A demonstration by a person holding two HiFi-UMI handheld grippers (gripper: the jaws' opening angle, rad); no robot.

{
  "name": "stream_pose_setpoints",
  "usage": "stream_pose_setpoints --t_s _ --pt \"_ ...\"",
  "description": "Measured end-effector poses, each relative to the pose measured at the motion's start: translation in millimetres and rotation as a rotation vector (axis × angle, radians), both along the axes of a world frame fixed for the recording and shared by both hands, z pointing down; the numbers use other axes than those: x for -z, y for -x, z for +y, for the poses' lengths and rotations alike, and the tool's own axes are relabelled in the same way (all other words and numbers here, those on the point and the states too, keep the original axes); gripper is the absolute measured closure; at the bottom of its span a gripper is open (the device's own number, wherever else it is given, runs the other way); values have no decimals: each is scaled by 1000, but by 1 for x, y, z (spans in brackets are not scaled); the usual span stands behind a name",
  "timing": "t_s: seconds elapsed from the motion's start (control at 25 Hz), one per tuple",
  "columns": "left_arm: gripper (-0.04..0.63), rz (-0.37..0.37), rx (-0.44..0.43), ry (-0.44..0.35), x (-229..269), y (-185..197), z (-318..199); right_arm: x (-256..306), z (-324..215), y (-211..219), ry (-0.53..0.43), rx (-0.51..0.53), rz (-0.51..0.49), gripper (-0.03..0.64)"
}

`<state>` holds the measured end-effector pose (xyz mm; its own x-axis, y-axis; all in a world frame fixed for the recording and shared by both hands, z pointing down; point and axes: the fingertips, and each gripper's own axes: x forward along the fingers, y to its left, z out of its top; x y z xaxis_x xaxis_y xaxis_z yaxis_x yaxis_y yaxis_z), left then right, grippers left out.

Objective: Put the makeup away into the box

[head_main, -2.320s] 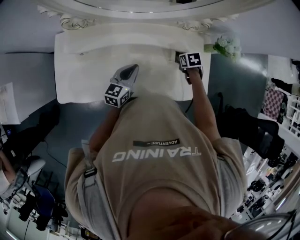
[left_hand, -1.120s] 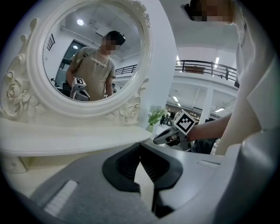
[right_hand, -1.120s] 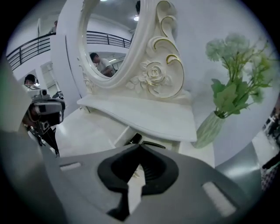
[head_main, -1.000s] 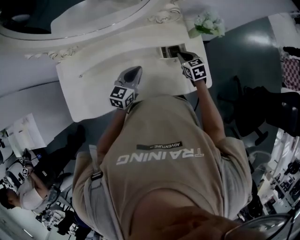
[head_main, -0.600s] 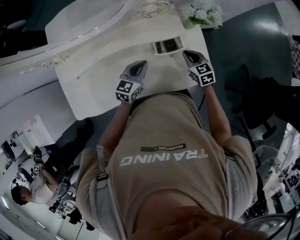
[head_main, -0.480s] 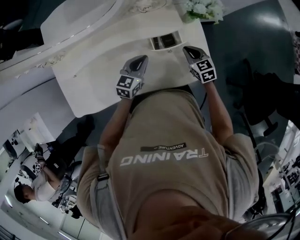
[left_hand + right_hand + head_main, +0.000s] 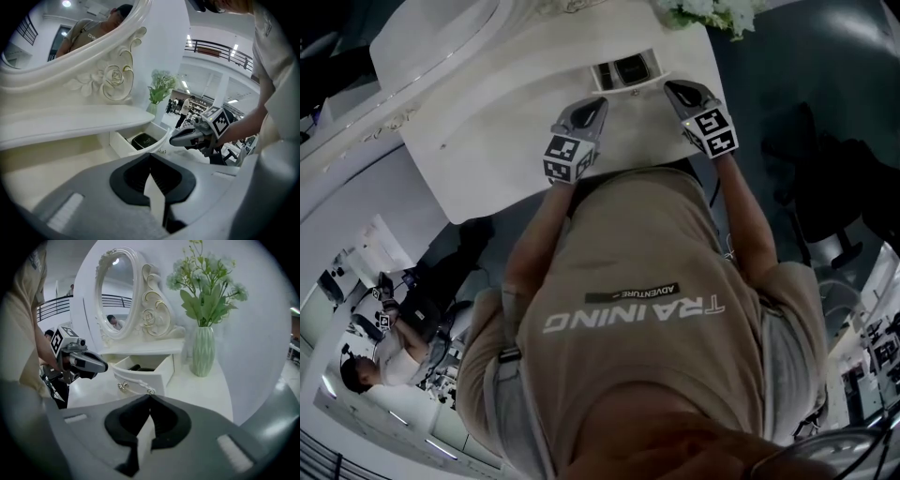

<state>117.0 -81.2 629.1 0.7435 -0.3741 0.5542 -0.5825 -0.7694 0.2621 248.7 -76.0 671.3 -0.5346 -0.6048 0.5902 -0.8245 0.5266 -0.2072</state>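
Note:
A small white drawer (image 7: 157, 375) stands pulled out of the vanity table (image 7: 487, 141), under the mirror shelf. A black makeup case (image 7: 143, 140) lies inside it; in the right gripper view it shows as a dark shape (image 7: 136, 367). My left gripper (image 7: 150, 155) is shut and empty, hovering over the tabletop just short of the drawer (image 7: 121, 143). My right gripper (image 7: 149, 396) is shut on nothing too, close in front of the drawer's knobs (image 7: 123, 386). In the head view both grippers, left (image 7: 600, 100) and right (image 7: 668, 85), flank the drawer front (image 7: 630, 87).
A green ribbed vase (image 7: 204, 351) with flowers stands on the table right of the drawer. An oval mirror (image 7: 117, 296) in a carved white frame rises behind. The table's right edge (image 7: 229, 394) drops off near the vase. A person sits in the background (image 7: 389, 342).
Both grippers have come forward and down towards the open drawer, the left one further. The head view has swung, so the table now sits higher and more tilted.

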Motion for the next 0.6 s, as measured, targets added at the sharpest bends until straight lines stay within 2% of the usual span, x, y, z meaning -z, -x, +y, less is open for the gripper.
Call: stream_pose_setpoints --t_s 0.2,0.6 --pt "589 -24 13 51 -20 -2 -4 5 -1 12 -1 66 -6 614" --pt "589 -20 73 65 -25 -4 -24 7 -25 12 -33 78 -33 614"
